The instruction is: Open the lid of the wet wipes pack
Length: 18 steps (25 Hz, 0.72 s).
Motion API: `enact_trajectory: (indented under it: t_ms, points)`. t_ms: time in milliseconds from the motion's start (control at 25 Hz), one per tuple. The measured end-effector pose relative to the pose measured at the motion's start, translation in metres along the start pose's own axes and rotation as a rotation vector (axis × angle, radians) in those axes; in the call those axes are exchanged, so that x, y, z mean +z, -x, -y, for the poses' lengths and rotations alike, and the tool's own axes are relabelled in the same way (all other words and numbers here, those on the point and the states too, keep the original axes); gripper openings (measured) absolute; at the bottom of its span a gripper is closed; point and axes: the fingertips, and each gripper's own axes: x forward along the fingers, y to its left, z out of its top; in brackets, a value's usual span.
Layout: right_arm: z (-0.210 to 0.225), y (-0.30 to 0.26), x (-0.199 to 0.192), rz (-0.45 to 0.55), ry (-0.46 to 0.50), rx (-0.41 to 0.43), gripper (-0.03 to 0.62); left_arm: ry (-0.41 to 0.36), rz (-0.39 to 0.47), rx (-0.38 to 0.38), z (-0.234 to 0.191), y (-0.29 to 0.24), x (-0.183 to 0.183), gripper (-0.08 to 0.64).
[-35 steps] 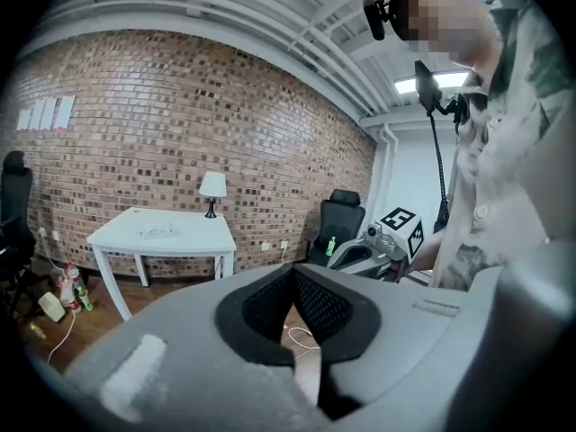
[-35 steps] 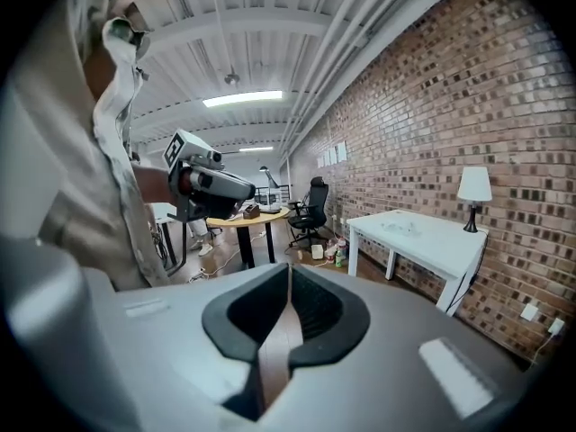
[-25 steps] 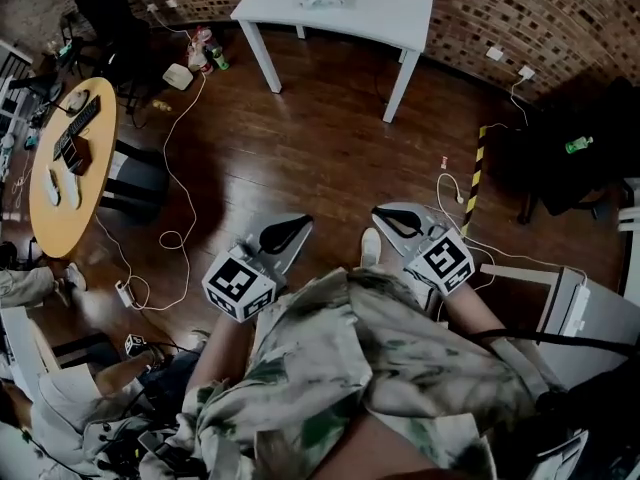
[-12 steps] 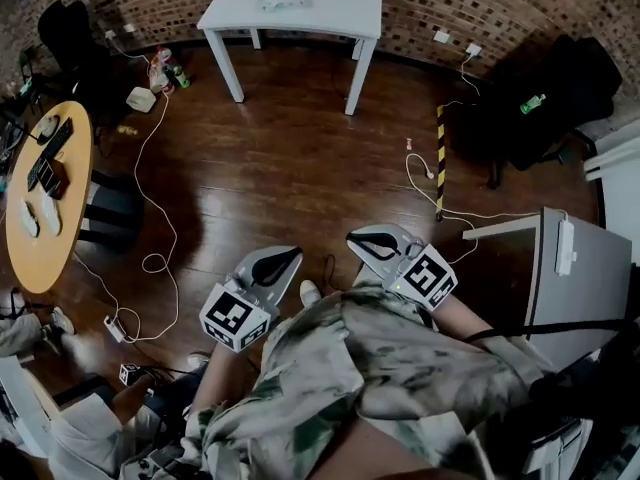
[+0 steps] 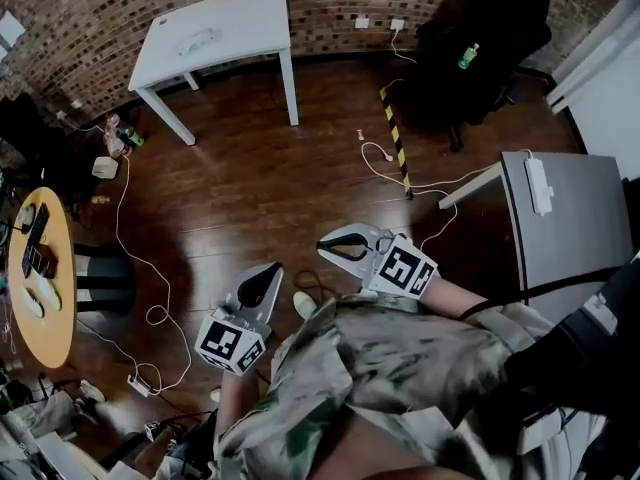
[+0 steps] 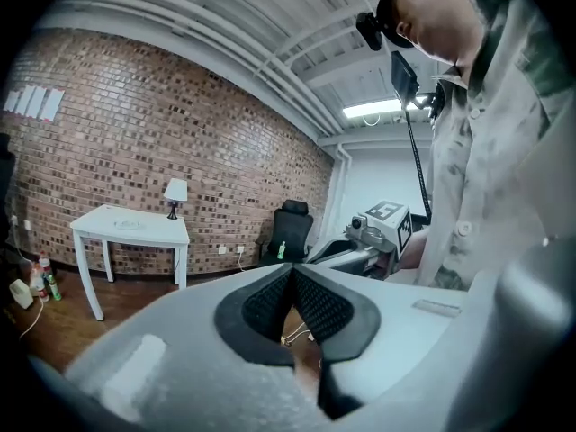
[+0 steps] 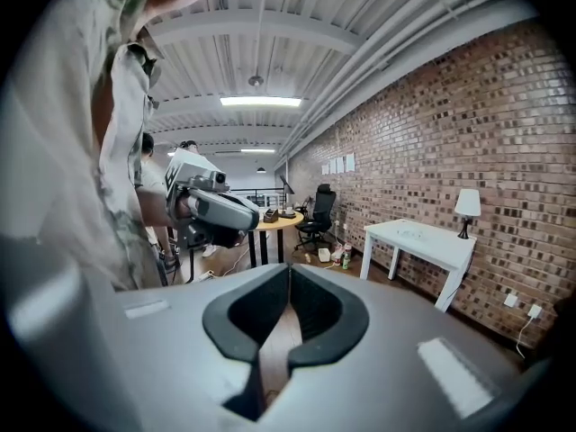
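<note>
The wet wipes pack (image 5: 197, 40) is a small pale packet lying on the white table (image 5: 240, 20) by the brick wall, far across the wooden floor. It also shows as a flat shape on the table top in the left gripper view (image 6: 129, 224) and in the right gripper view (image 7: 414, 234). My left gripper (image 5: 266, 272) is held close to the person's body, shut with nothing in it. My right gripper (image 5: 332, 247) hangs beside it, also shut and empty. Both are well away from the table.
A round wooden table (image 5: 45, 288) with small items stands at the left. Cables (image 5: 160, 268) trail over the floor. A black chair (image 5: 480, 28) with a green bottle (image 5: 466, 56) is at the back right, and a grey desk (image 5: 570, 218) at the right. Yellow-black tape (image 5: 395, 138) marks the floor.
The head view has swung round, so the white table has slid from top centre to top left. Both grippers stay shut in front of the body.
</note>
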Motion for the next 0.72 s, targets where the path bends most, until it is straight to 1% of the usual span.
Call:
enact_trajectory:
  t_ms: [120,320,520,720]
  points:
    - [0.001,0.025,-0.007,0.011,-0.009,-0.004,0.011,0.002,-0.004,-0.008,0.025,-0.019,0.004,0.002]
    - [-0.003,0.058,-0.022,0.015,-0.025,0.008,0.011,0.019,-0.020,-0.002,0.057,-0.039,0.000,0.002]
    - [0.000,0.082,-0.030,0.031,-0.009,0.019,0.008,-0.004,-0.034,0.011,0.077,-0.057,-0.002,0.002]
    - [0.005,0.097,-0.034,0.035,0.012,0.031,0.006,0.004,-0.025,0.023,0.086,-0.070,-0.002,0.002]
